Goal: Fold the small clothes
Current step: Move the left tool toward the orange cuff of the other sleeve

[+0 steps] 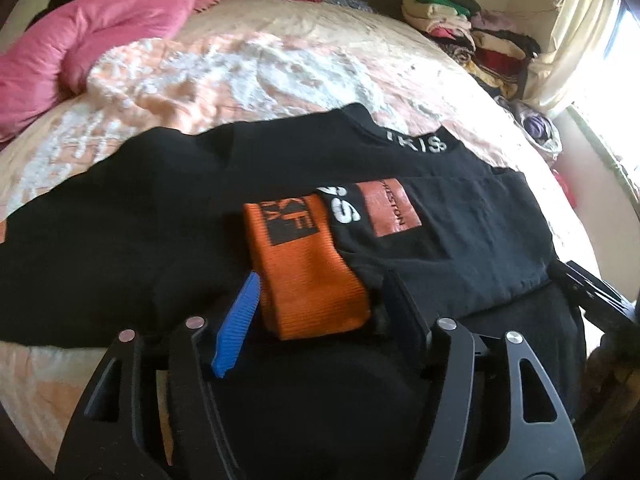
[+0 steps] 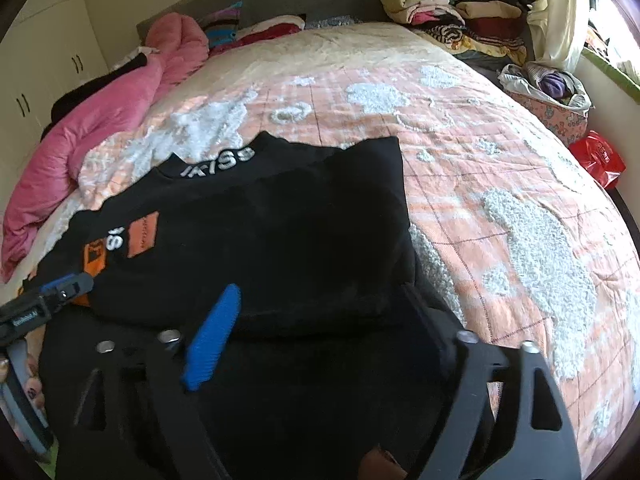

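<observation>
The black knit sweater with white collar lettering and orange ribbed cuffs (image 1: 280,184) lies flat on the peach quilted bedspread with fluffy white patches (image 2: 500,184), its collar pointing toward the head of the bed. One side panel, with its sleeve, is already turned in across the body, so that an orange cuff (image 1: 304,264) and an orange rectangular patch (image 1: 390,208) sit on top of the chest. The opposite sleeve is spread out flat beyond the collar's other side, not yet brought in. Judged from this, the fold is partly done: one side is in, while the other sleeve and the final bottom-to-collar fold remain.

The left gripper (image 1: 316,304) stands at the sweater's hem end with its jaws set wide; the orange cuff lies between the blue ribbed pad (image 1: 234,328) and the black one, yet neither visibly pinches it. The right gripper (image 2: 320,312) hovers over the hem near the folded-in side, jaws likewise spread wide, holding nothing.

Beyond the sweater's collar, a crumpled pink duvet (image 1: 80,48) is bunched at one side of the bed. Across from it, toward the window, a stack of folded clothes (image 2: 452,4) is piled near the headboard, and a red plastic bag (image 2: 596,158) sits beside the bed.
</observation>
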`<state>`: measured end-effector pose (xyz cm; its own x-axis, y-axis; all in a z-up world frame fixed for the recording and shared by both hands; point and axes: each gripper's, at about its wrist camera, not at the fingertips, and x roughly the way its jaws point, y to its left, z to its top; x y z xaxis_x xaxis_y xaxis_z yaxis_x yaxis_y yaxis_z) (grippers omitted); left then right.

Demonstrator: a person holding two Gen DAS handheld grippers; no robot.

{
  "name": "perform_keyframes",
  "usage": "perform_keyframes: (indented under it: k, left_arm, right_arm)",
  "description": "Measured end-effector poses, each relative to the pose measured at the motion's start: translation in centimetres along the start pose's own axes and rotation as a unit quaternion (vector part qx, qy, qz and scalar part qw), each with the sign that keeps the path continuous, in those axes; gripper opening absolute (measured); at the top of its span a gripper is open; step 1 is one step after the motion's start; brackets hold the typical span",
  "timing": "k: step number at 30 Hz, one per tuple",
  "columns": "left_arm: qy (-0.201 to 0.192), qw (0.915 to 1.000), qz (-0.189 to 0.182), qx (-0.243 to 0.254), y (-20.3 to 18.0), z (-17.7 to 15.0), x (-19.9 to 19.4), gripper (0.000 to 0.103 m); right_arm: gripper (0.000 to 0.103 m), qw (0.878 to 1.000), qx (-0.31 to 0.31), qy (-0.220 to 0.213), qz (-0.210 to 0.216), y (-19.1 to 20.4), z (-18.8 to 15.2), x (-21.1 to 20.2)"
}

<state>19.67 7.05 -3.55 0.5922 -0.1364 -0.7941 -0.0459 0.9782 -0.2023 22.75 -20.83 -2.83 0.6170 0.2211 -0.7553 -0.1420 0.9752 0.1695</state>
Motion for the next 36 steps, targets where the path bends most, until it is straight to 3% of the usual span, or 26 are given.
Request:
perform_keyframes:
  k: [9, 14, 36]
  left_arm:
    - [-0.03, 0.9994, 0.013, -0.008, 1.0, -1.1, -2.2, 0.094]
    - [-0.054, 0.9981, 0.03, -0.008, 1.0, -1.1, -3.9, 0.094]
    - [-0.061, 0.9953, 0.068, -0.032, 4.6, -2.3, -6.9, 0.094]
  right_arm:
    - [0.098, 0.999, -0.006, -0.029, 0.016, 1.8, -0.3, -2.1]
    - [0.099, 0.999, -0.013, -0.039, 0.021, 2.9, -0.6, -2.9]
    - [0.099, 0.994, -0.054, -0.068, 0.065, 7.8, 0.2, -6.2]
